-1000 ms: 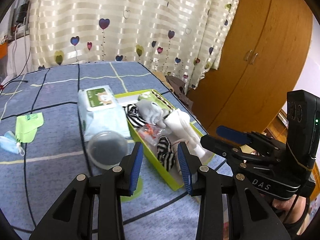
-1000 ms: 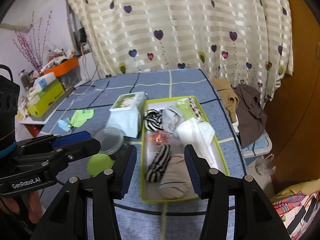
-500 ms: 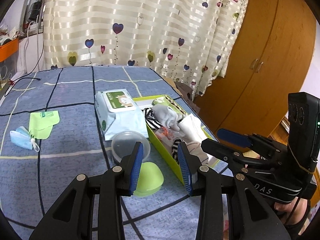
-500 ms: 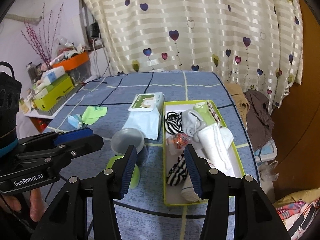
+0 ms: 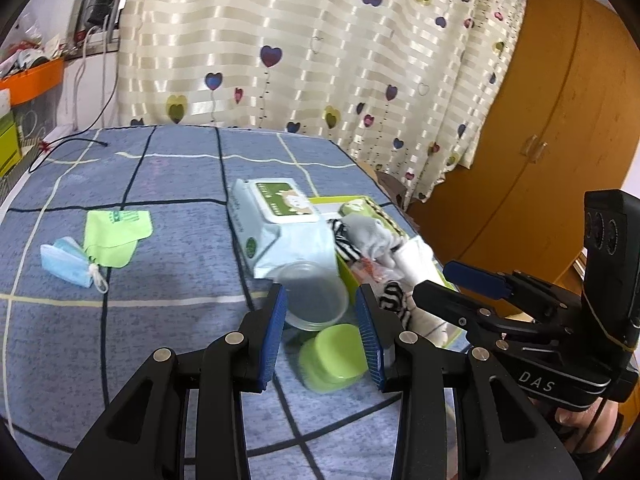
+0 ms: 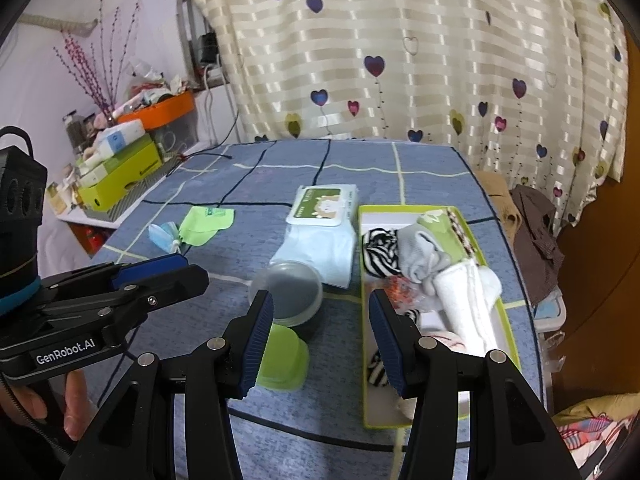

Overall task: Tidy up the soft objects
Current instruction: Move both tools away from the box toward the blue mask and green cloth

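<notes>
We hold the left hand-held gripper [image 5: 322,316] released, its blue-padded jaws spread with nothing between them, above the blue checked cloth surface [image 5: 168,332]. Just ahead of its tips lies the clear round plastic container [image 5: 314,294], and below it, between the jaws in this view, the lime-green plastic lid [image 5: 334,358]. Ahead and slightly right of this hand-held gripper sits the lime-green rectangular tray [image 6: 502,312] holding the soft things: a black-and-white striped sock [image 6: 380,250], a grey rolled sock [image 6: 418,252] and a white rolled towel [image 6: 466,300]. The pale blue pack of wet wipes [image 6: 322,232] lies touching the tray's left wall. Our right hand-held gripper [image 6: 322,322] is likewise released and empty, its jaws framing the container and the tray's near left edge. Far to the left of both, a folded light blue face mask [image 5: 66,262] lies just beside a lime-green cloth pouch [image 5: 116,232].
</notes>
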`<state>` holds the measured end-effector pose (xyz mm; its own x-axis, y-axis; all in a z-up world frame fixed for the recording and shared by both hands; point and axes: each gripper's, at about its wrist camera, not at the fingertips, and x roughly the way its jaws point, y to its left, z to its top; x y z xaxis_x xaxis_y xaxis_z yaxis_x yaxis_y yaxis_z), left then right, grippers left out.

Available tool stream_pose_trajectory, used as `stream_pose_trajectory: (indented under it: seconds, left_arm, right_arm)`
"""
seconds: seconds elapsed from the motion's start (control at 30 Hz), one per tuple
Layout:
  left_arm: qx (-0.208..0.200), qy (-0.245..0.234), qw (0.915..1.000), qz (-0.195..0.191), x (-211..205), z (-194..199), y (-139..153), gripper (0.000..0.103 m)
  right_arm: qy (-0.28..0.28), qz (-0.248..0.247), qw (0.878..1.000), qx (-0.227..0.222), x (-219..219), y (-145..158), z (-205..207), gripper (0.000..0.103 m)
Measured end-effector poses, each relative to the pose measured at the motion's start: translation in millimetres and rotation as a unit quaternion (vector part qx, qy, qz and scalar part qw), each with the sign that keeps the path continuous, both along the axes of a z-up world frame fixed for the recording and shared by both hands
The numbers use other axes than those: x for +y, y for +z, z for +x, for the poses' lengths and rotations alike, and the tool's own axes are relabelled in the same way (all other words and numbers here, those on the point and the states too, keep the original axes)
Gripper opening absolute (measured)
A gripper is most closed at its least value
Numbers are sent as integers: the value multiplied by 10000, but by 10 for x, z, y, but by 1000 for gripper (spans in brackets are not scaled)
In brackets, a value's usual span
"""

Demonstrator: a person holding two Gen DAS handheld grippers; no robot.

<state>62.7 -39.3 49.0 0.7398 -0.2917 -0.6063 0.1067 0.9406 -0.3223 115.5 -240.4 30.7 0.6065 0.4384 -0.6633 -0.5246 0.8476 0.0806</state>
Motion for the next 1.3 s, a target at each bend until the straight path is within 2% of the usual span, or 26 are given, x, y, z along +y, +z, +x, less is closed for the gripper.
stream_pose_trajectory:
  seconds: [0.63,0.87,1.03,1.17,1.3]
  left_arm:
    - [192,362,9989,-228,546,-107,-261,37]
    - [303,661,9971,-221,786,-172,-345,37]
    - [306,944,9947,-262,967,-225,-347,37]
    - [186,991,9943,-359,1065,-292,-301,37]
    - [152,1066,9931,-473,1200,-354,-278,37]
  right_arm:
    - [561,-82,9981,251,556,-129,-13,49]
    - [751,-147,9964,369,786,-199,-20,49]
    - [857,-248,9953,375,933,-213,-7,49]
    - [961,-299,9944,331,1046,-179,1,49]
    - [1112,-115,9928,441,1173,-104,44,49]
